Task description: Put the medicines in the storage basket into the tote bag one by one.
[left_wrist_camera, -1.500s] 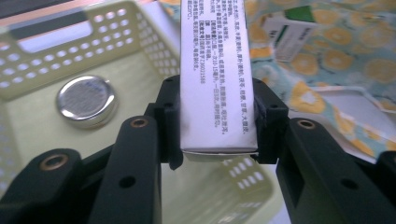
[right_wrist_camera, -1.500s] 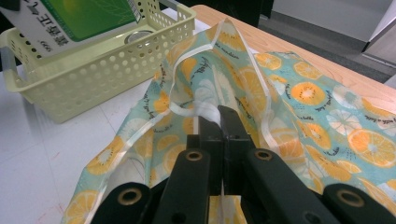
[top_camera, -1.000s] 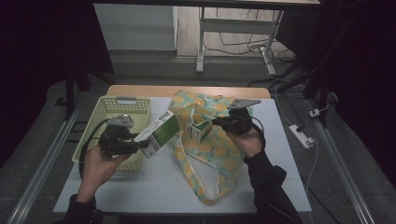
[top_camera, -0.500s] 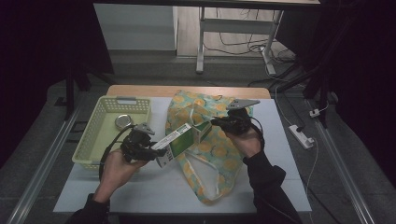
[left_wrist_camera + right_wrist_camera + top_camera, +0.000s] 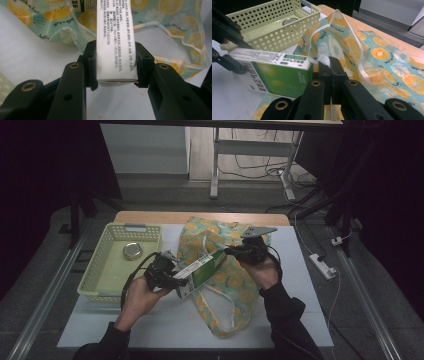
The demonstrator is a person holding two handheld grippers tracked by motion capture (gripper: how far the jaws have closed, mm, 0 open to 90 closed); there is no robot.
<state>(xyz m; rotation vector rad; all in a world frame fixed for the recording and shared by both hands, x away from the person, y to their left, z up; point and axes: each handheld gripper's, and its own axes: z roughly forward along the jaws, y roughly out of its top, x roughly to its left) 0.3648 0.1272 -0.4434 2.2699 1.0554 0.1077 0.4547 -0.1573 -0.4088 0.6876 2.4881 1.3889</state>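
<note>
A perforated basket (image 5: 100,270) stands at the table's left side with a round tin (image 5: 133,251) inside. Beside it, the left gripper (image 5: 176,279) clamps the end of a green-and-white carton (image 5: 202,271), which extends rightward over the citrus-print cloth bag (image 5: 220,270). The right gripper (image 5: 231,251), jaws pressed together, pinches the bag's rim next to the carton.

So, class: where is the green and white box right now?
High view: centre of the table, the box is clamped in the left hand-held gripper, over the fruit-print bag, right of the basket.
</note>
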